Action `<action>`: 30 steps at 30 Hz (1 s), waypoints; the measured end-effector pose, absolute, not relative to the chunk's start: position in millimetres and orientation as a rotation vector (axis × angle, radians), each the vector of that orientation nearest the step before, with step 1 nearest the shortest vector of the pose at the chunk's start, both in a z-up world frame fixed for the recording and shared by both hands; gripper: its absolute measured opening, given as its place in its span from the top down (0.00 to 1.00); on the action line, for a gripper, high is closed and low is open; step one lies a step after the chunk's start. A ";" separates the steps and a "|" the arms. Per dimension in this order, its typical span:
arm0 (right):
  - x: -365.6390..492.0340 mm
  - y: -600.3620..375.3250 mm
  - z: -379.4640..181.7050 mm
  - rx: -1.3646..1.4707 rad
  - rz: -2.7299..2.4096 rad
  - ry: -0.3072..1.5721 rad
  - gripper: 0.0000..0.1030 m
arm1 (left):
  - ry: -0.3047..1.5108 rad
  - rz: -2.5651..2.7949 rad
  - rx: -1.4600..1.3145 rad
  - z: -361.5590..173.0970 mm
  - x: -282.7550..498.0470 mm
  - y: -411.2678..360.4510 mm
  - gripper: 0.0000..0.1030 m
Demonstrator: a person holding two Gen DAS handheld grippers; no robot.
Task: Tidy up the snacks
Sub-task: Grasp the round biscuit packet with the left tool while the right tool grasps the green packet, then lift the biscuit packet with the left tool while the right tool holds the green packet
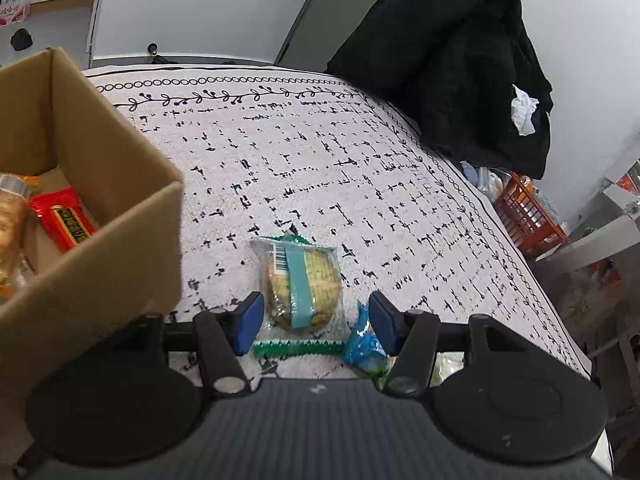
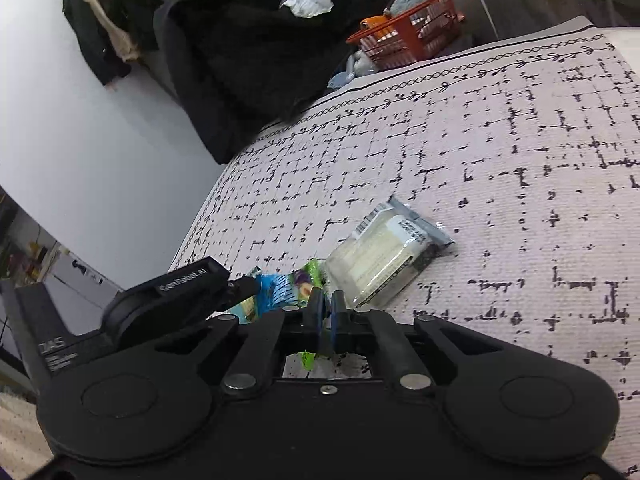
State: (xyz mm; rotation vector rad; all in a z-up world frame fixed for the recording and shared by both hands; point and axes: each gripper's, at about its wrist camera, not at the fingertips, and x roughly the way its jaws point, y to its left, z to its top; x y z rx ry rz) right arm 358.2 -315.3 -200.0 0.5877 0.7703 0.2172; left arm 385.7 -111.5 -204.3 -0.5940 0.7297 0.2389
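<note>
A clear-wrapped round biscuit packet (image 1: 304,284) with a teal band lies on the patterned cloth (image 1: 320,168). My left gripper (image 1: 317,318) is open and straddles the packet's near end; its right pad stands clear of the wrapper. A blue and green snack packet (image 1: 362,342) lies by that right finger. In the right wrist view my right gripper (image 2: 327,306) is shut, pads together on the edge of the same blue and green packet (image 2: 280,290). The left gripper's black finger (image 2: 184,288) touches that packet from the left.
An open cardboard box (image 1: 120,216) at the left holds a red packet (image 1: 60,220) and other snacks. Another clear packet (image 2: 384,256) with a barcode lies just beyond my right gripper. A black coat (image 1: 448,60) and an orange basket (image 2: 412,36) stand past the table's edge.
</note>
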 end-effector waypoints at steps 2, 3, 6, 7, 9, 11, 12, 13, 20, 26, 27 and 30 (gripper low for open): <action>358.9 -317.3 -200.4 0.599 0.215 0.773 0.96 | 0.734 0.259 -0.559 -206.4 391.7 -114.0 0.45; 359.0 -318.1 -200.7 0.603 0.213 0.774 0.97 | 0.736 0.276 -0.553 -207.9 392.8 -113.5 0.45; 357.7 -319.3 -201.6 0.609 0.208 0.775 0.97 | 0.738 0.310 -0.586 -212.3 398.0 -109.6 0.45; 357.9 -319.3 -202.0 0.609 0.207 0.775 0.96 | 0.738 0.316 -0.575 -212.2 400.0 -110.6 0.45; 358.1 -318.7 -202.5 0.611 0.210 0.776 0.97 | 0.748 0.324 -0.536 -211.9 404.9 -114.1 0.45; 359.0 -318.6 -202.2 0.612 0.212 0.775 0.97 | 0.761 0.325 -0.509 -211.9 409.7 -115.6 0.43; 359.2 -318.8 -202.2 0.615 0.215 0.774 0.97 | 0.764 0.328 -0.510 -212.2 411.0 -114.9 0.42; 359.6 -318.8 -202.2 0.618 0.217 0.774 0.97 | 0.771 0.336 -0.510 -212.5 413.2 -114.3 0.42; 359.2 -319.9 -200.0 0.619 0.208 0.763 0.97 | 0.795 0.393 -0.465 -212.9 422.6 -118.8 0.49; 355.1 -319.5 -195.1 0.614 0.223 0.743 0.98 | 0.783 0.356 -0.512 -207.3 403.8 -110.1 0.55; 353.9 -319.5 -193.7 0.613 0.226 0.739 0.98 | 0.779 0.351 -0.515 -205.5 400.1 -109.0 0.55; 350.7 -319.2 -189.6 0.614 0.230 0.730 0.98 | 0.765 0.339 -0.528 -196.7 387.2 -106.4 0.55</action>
